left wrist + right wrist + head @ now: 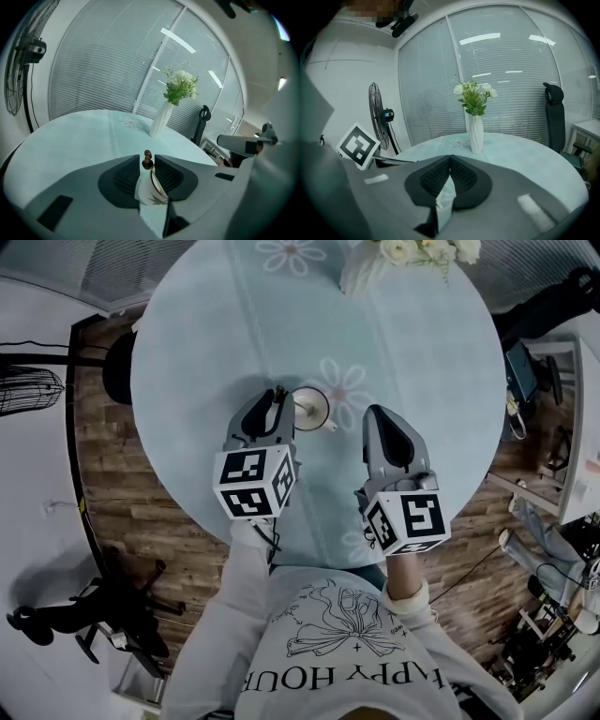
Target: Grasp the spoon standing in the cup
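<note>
I am looking along my left gripper point(147, 156) first: its 2 jaws are standing wide, and the spoon point(148, 163) is rising between their tips. Its brown beaded top is showing a small gap on each side, so as far as I can see the pads are not pressing it. The spoon is standing in the cup point(151, 191), a white one with a leaf print, which is sitting just below and between the jaws on the table point(206, 352). My right gripper point(450, 157) is hanging near the cup's other side, apart from it, its jaws meeting tip to tip with nothing in them. I am judging the spoon to be light, thin and stiff, with rounded beads that are likely slippery. The cup is probably light enough to tip or skid on the cloth if I am pushing sideways. So I am planning to take hold of the handle just below the beads, squarely and well above the rim, closing gently. Farther off, a vase point(161, 121) of white flowers is standing near the table's far edge, well apart from the cup, with blinds behind it.
</note>
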The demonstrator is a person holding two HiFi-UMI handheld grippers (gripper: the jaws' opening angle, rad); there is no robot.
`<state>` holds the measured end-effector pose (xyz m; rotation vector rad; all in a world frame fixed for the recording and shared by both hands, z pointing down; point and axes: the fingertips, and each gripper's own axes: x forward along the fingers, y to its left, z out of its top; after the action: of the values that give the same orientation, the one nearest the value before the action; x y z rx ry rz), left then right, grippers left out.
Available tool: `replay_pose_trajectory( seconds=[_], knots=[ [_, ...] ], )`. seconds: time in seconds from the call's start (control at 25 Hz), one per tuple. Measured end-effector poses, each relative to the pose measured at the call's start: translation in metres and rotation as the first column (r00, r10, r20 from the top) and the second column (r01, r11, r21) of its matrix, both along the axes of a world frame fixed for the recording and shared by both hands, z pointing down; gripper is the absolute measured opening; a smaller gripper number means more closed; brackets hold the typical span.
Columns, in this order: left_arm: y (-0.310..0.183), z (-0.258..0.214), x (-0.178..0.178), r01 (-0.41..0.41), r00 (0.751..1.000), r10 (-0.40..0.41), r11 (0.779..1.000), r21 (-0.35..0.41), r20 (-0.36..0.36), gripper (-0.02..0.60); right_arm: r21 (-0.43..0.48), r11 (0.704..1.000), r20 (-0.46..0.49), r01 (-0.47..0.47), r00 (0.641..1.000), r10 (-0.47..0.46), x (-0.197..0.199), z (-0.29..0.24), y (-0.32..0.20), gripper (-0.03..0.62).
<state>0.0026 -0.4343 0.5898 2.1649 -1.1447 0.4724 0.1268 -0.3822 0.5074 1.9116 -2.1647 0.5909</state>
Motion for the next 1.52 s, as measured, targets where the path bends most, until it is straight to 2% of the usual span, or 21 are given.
replay_pose_trajectory(
  seconds=[0.12,0.48,0.88,1.52],
  knots=[
    [0.0,0.0,0.0,-0.005,1.0,0.005,1.0,0.001,-0.003,0.077,-0.002,1.0,0.0,0.0,1.0,0.0,-0.001,0.002,0.001,0.011],
    [0.004,-0.004,0.004,-0.02,0.999,0.02,1.0,0.004,-0.039,0.06,0.004,1.0,0.002,0.003,1.0,-0.003,-0.002,-0.001,0.003,0.011],
    [0.014,-0.025,0.001,0.01,0.998,-0.008,1.0,0.029,-0.067,0.052,0.036,0.999,0.033,-0.013,0.999,0.012,0.002,-0.019,0.016,0.011],
    [0.043,-0.095,-0.011,0.06,0.992,-0.043,0.988,0.146,-0.115,0.052,0.151,0.989,0.045,0.001,0.999,-0.008,-0.002,-0.072,0.041,0.011]
  ],
)
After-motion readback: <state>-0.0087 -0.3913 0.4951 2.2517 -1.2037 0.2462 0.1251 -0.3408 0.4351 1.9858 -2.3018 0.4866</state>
